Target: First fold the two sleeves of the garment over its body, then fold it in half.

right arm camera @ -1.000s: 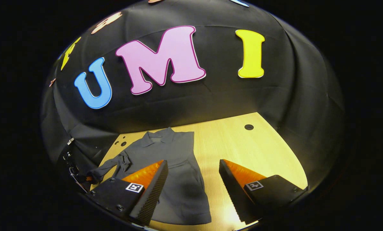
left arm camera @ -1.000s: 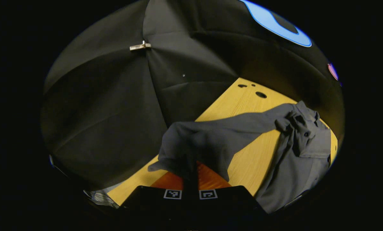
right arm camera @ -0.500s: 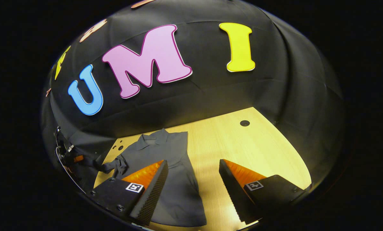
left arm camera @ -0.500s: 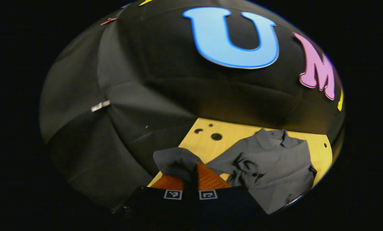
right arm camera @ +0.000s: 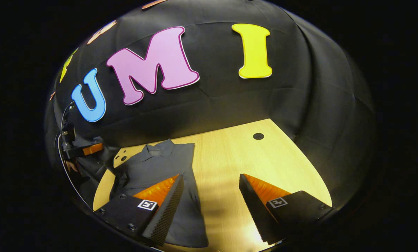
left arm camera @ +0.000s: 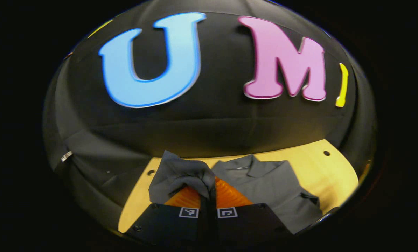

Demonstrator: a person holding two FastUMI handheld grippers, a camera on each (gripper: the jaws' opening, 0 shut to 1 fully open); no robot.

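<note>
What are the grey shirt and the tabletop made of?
The grey shirt looks like soft matte woven cloth: it creases and drapes limply where the left tongs pinch its sleeve. The tabletop looks like pale wood or laminate, with faint straight grain.

L gripper (left arm camera: 209, 190) clamped tight on grey sleeve (left arm camera: 179, 173), cloth bunched up over its orange fingers (left arm camera: 230, 196). Rest of garment (left arm camera: 275, 185) lies flat on wooden table (left arm camera: 338, 175), collar toward the back wall.
</note>
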